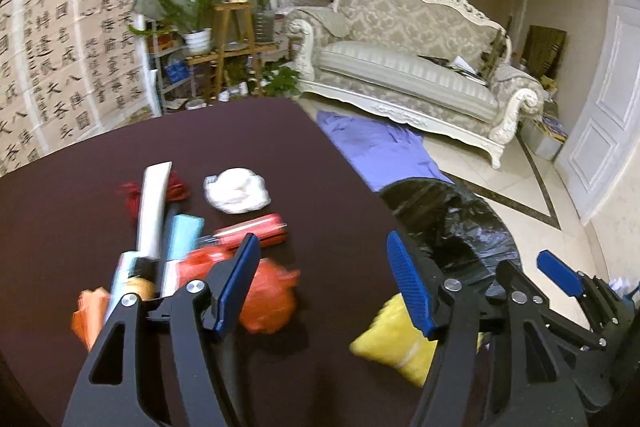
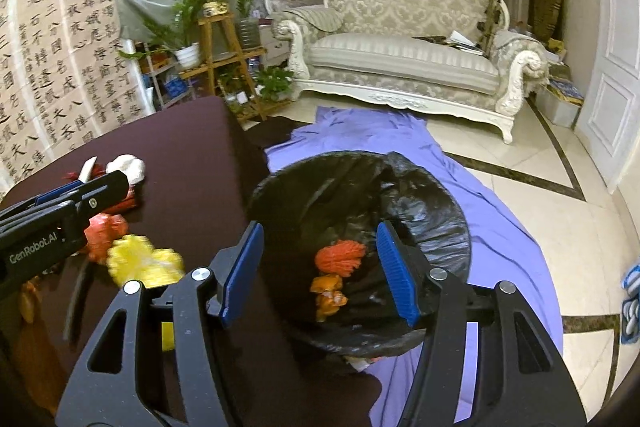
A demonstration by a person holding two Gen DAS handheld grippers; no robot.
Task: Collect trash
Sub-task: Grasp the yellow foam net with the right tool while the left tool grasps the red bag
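Black-lined bin (image 2: 424,223) holds orange scraps (image 2: 340,257) (right gripper (image 2: 320,267) open above)

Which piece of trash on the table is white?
The crumpled tissue wad, far side of the pile; the pieces nearer the left gripper are red, orange, yellow.

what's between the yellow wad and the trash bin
Nothing visible. The yellow wad lies near the table edge, the black-lined trash bin stands open just beyond, and the right gripper hovers open over it.
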